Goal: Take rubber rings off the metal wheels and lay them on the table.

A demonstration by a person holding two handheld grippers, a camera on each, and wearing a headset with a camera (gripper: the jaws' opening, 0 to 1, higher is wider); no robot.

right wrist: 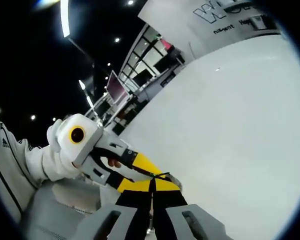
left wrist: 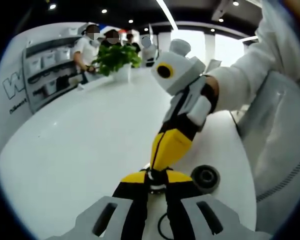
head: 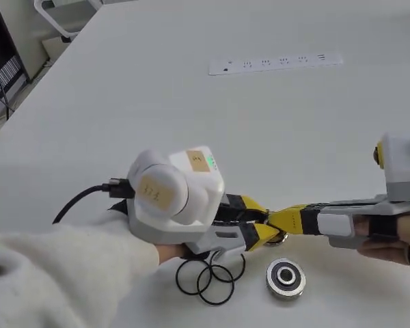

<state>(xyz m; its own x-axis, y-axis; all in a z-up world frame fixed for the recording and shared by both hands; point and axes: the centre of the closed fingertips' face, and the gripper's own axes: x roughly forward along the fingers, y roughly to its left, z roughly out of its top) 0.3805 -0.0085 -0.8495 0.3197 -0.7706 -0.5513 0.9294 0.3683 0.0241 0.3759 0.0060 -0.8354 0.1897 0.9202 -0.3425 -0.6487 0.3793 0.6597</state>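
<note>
At 6 o'clock on the table [head: 123,102], loose rubber rings [head: 206,275] lie at 9 o'clock of a metal wheel [head: 285,278]. Just beyond, the left gripper [left wrist: 153,176] clamps a second wheel [head: 280,238]. The right gripper [right wrist: 151,182], jaws narrow, pinches its black ring [right wrist: 163,175]. A power strip [head: 273,63] lies at 12 o'clock.

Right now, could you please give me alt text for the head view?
Left gripper and right gripper meet tip to tip over a white table, the left clamping a metal wheel. Three black rubber rings and a second wheel lie on it nearer the viewer.
</note>
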